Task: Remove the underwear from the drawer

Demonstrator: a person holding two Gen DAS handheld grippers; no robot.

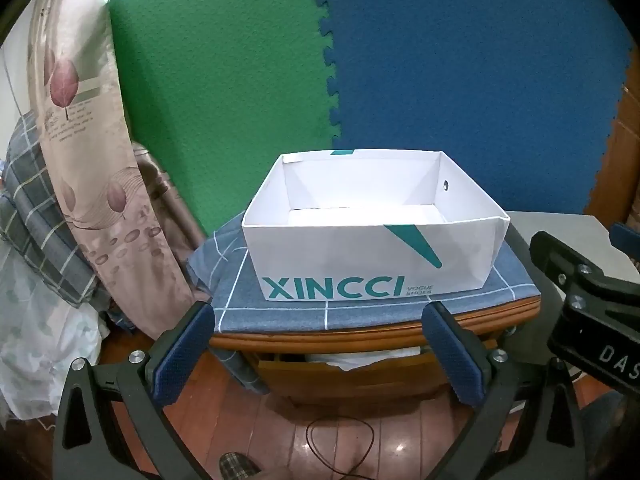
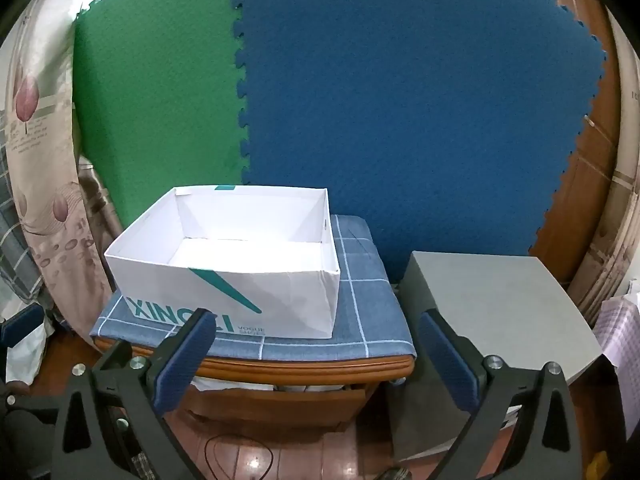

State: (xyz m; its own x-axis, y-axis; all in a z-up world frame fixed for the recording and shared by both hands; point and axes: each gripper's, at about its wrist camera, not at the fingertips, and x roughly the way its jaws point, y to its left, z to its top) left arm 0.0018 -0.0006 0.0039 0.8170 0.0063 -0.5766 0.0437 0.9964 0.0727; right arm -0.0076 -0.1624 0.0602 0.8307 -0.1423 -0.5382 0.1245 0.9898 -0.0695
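Box on cloth atop cabinet; drawer below.

The left gripper has black plastic arms with triangular cut-outs, silver screws at the joints, and two fingers faced with dark blue textured pads. The right gripper is built the same: black frame, silver screws, blue ribbed pads. Seen from the left wrist, its black body bears white letters "DAS".
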